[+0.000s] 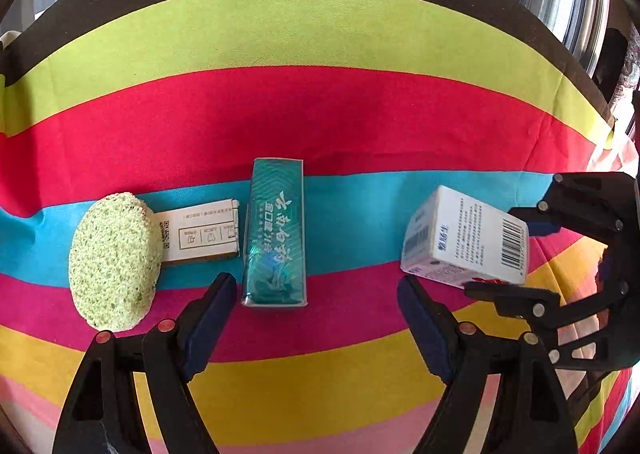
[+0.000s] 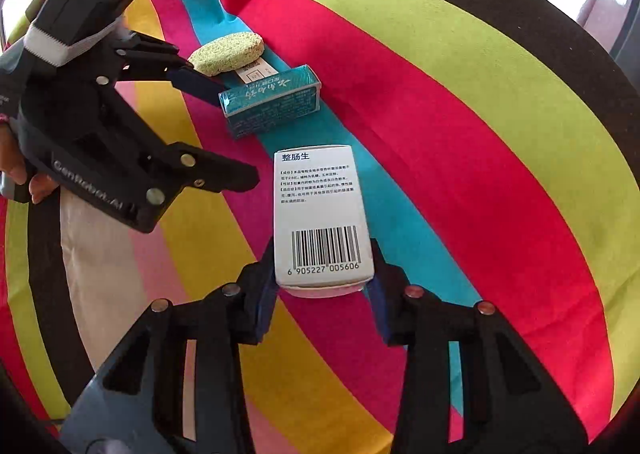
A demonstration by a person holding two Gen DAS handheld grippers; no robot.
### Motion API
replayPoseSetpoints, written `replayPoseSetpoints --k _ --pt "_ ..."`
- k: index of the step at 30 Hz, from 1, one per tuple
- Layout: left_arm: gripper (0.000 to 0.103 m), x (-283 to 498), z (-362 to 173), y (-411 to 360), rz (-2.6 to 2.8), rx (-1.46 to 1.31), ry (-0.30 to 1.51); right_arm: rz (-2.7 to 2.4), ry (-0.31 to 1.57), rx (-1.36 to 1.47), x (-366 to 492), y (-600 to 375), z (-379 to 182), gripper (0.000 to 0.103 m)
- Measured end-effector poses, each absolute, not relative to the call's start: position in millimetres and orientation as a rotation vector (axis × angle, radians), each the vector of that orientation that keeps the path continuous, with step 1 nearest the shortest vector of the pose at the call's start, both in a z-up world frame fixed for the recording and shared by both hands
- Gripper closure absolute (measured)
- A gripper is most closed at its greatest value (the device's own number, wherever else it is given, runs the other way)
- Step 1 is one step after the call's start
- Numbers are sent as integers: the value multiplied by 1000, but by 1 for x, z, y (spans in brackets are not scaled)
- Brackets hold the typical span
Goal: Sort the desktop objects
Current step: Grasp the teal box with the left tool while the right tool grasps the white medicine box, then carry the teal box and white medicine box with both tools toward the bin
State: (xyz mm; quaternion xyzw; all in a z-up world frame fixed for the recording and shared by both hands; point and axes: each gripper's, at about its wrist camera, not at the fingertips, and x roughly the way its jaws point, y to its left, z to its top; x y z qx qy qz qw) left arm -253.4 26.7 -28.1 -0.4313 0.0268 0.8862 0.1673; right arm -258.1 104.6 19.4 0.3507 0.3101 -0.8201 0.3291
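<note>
Blue pads on the right gripper [image 2: 324, 286] are clenched on the barcode end of the white medicine box [image 2: 320, 214], one pad on each long side. The hold sits at the near end only; most of the box projects forward past the fingertips. In the left wrist view its far end appears tilted up off the striped tablecloth [image 1: 320, 114], though I cannot tell whether any edge touches the cloth.

The left gripper [image 1: 316, 294] stands released, with nothing between its pads. It hangs just short of the near end of the teal carton [image 1: 276, 234], which lies flat across the blue stripe. Just beside the carton, on its left in that view, lies a small white card pack [image 1: 200, 230], its far end under or against the green sponge [image 1: 114, 260]; which of the two cannot be settled from here.

Risks, as judged:
- The end-only hold on the white medicine box leaves a long overhang. A quick swing could let it pivot or slip between the pads.
- The two grippers work close together; the right gripper's fingers lie just beside the left gripper's right finger, so a crossing move could knock the box.
- The teal carton looks glossy and sits near the card pack. A left finger coming down off-line could shove the pack and sponge out of place.
</note>
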Motion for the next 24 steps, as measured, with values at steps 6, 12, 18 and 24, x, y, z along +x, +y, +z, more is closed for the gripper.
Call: replayPoseSetpoints --k 6,12,18,24 --pt "73 -247 -25 35 2522 -1268 34 -2213 623 1033 -231 157 23 60" --pt "73 -194 -22 35 2525 -1282 73 -2267 438 1094 -204 185 27 60" --pt "73 -137 -18 35 2519 -1306 104 -2289 434 1116 -162 185 30 60" --pt "73 -83 -17 30 2510 -1312 109 -2286 480 1134 -122 166 29 60"
